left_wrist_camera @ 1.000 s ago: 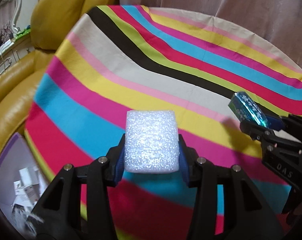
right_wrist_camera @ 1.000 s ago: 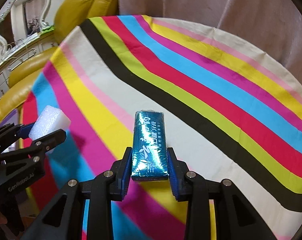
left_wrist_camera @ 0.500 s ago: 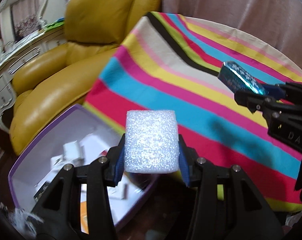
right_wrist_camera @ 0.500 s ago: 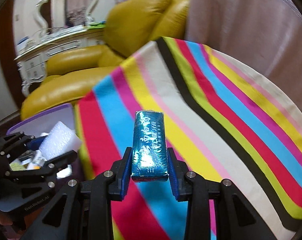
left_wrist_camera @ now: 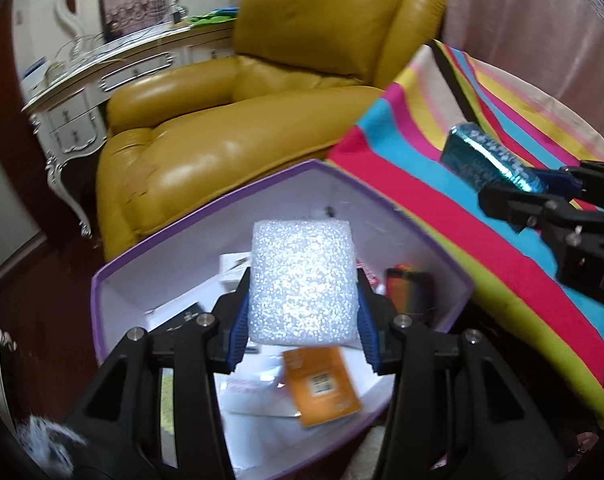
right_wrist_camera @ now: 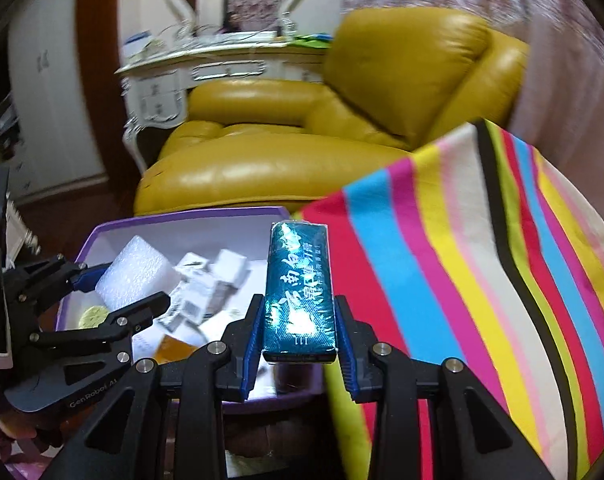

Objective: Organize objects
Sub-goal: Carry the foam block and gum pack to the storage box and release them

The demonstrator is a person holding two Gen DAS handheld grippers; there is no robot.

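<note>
My left gripper (left_wrist_camera: 302, 312) is shut on a white foam block (left_wrist_camera: 303, 280) and holds it above the open purple-rimmed box (left_wrist_camera: 206, 208). The block also shows in the right wrist view (right_wrist_camera: 136, 276), over the box (right_wrist_camera: 182, 214). My right gripper (right_wrist_camera: 298, 328) is shut on a teal foil-wrapped pack (right_wrist_camera: 300, 288) and holds it near the box's right wall, beside the table edge. The pack shows in the left wrist view (left_wrist_camera: 485, 158), above the striped cloth.
The box holds several small cartons, papers and an orange packet (left_wrist_camera: 321, 384). A table under a striped cloth (right_wrist_camera: 481, 248) stands to the right. A yellow leather armchair (left_wrist_camera: 242, 120) is behind the box, with a white ornate console (right_wrist_camera: 206, 68) further back.
Both grippers have swung left, off the striped table, with their objects still held. The foam block has come over the box and the teal pack has come to the box's right side.
</note>
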